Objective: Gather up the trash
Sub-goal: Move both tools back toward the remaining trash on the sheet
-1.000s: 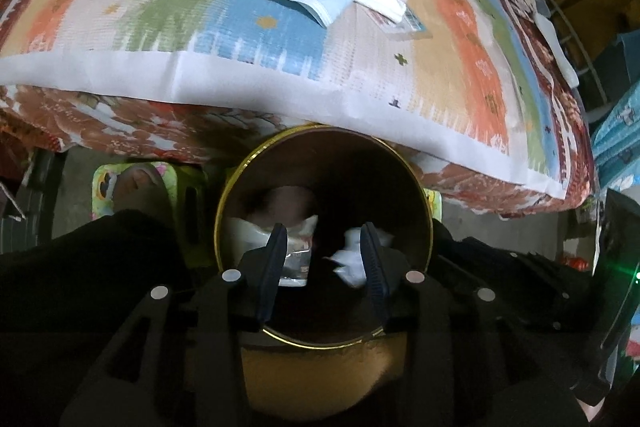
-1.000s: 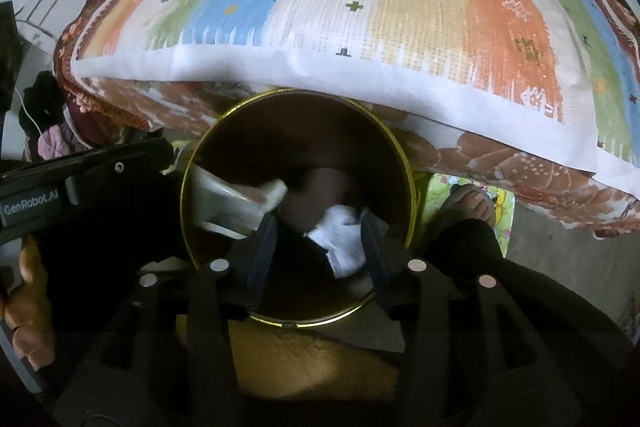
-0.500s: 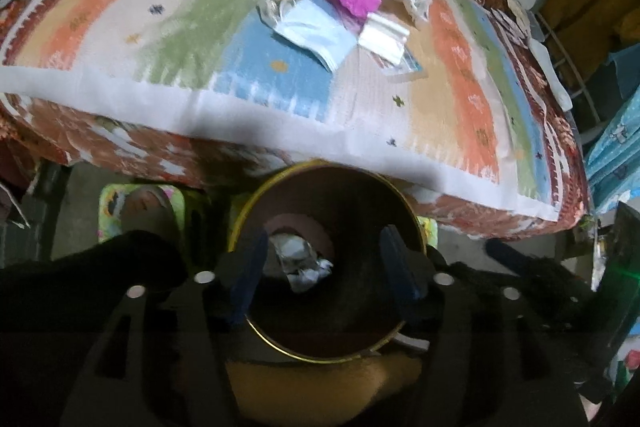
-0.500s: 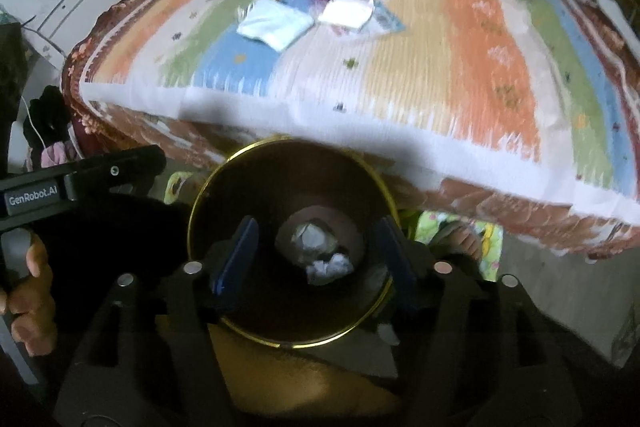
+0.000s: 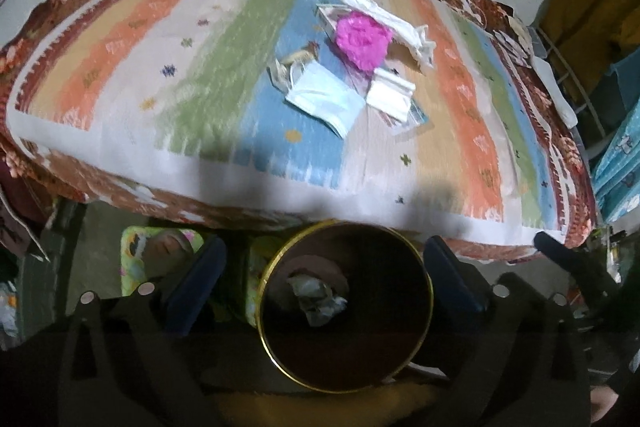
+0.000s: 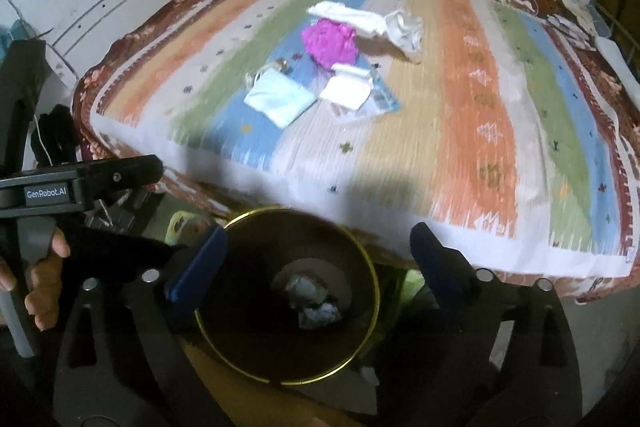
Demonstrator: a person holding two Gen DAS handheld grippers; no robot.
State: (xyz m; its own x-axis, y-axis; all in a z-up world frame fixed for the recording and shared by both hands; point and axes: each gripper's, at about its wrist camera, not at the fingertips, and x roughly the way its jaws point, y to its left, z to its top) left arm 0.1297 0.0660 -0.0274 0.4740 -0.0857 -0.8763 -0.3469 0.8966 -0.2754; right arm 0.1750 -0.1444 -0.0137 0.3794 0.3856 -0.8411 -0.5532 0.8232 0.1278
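You are opening both the left gripper (image 5: 324, 283) and right gripper (image 6: 318, 263), nothing between their fingers, above the bin (image 5: 430, 291) holding probably 2 crumpled scraps (image 5: 318, 297), so you are risking clipping its rim while heading for the bed's (image 5: 120, 39) mask (image 5: 320, 97).

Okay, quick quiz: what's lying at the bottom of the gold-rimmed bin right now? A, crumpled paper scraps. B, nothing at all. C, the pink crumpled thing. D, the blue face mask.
A: crumpled pale scraps lie at the bottom of the bin, while the pink wad and the mask are on the bed.
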